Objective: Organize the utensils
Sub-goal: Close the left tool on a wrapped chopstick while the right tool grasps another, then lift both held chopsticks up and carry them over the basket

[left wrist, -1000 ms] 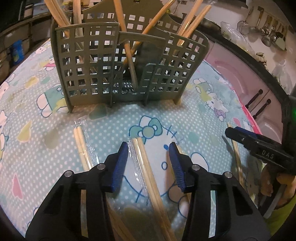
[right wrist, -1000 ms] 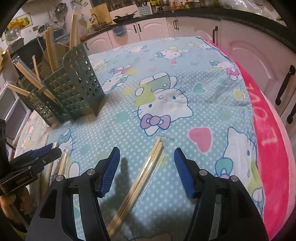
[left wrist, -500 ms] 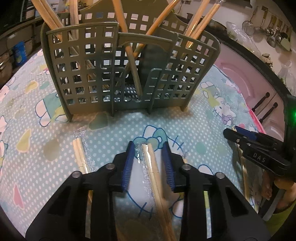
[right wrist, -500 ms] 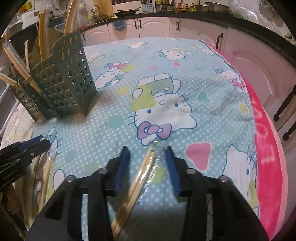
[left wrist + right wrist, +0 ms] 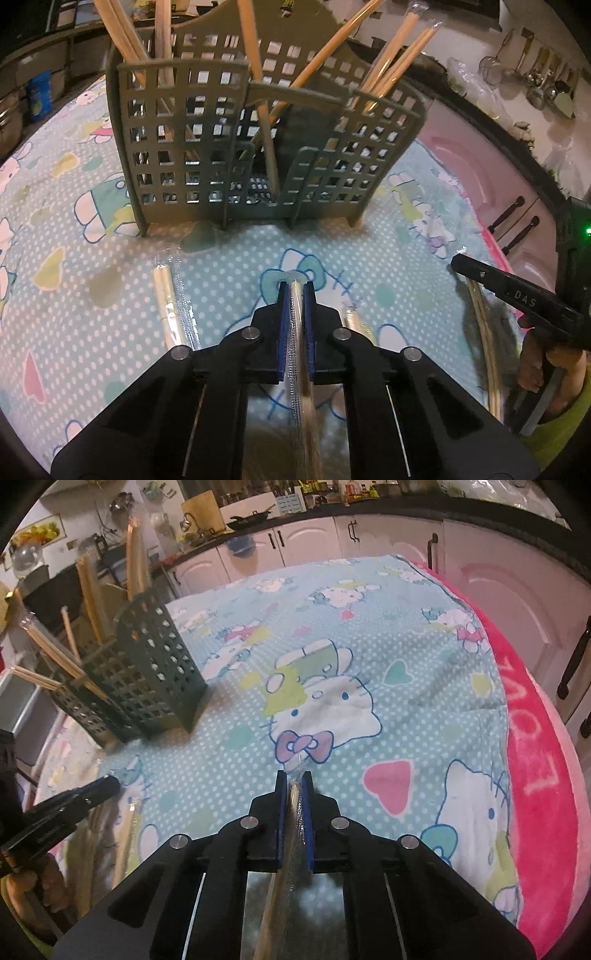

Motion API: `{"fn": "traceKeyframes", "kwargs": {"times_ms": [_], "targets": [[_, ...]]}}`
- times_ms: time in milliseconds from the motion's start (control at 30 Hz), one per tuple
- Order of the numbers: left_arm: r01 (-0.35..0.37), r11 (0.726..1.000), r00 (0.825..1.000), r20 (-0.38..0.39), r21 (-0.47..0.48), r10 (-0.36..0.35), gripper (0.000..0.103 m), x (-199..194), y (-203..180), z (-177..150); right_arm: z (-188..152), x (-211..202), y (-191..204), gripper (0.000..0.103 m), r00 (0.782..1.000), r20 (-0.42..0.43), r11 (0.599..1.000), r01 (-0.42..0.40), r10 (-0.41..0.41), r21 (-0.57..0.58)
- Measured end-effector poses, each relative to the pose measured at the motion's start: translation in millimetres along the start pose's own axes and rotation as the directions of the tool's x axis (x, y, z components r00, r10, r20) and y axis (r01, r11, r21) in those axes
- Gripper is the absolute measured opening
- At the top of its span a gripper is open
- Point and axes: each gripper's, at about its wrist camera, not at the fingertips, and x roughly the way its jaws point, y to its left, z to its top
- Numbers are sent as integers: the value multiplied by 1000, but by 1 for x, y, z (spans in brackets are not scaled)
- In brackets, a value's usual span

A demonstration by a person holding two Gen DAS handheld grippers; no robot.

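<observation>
Left wrist view sits just behind its black claw with blue pads (image 5: 295, 295), low over the pale blue cartoon-print cloth (image 5: 92, 325), facing the olive perforated plastic utensil caddy (image 5: 266, 147) close ahead. Right wrist view sits likewise behind its own black claw (image 5: 294, 786), low, facing across the cloth toward white kitchen cabinets (image 5: 314, 550); caddy lies far left of claw. Shared: caddy, cloth; each view catches the other claw at its edge.
</observation>
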Motion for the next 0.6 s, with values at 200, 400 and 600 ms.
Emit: {"fn": "traceKeyframes", "kwargs": {"times_ms": [200, 400, 600], "targets": [[31, 1000, 998, 50, -2, -31, 2, -25, -1, 2, 5, -29, 13, 7, 998, 57, 999, -20, 22, -30], [50, 999, 992, 114, -13, -48, 1, -53, 0, 9, 10, -54, 29, 7, 994, 100, 997, -36, 43, -69], [65, 998, 982, 179, -27, -59, 1, -79, 1, 21, 15, -78, 50, 7, 986, 152, 993, -51, 67, -110]]}}
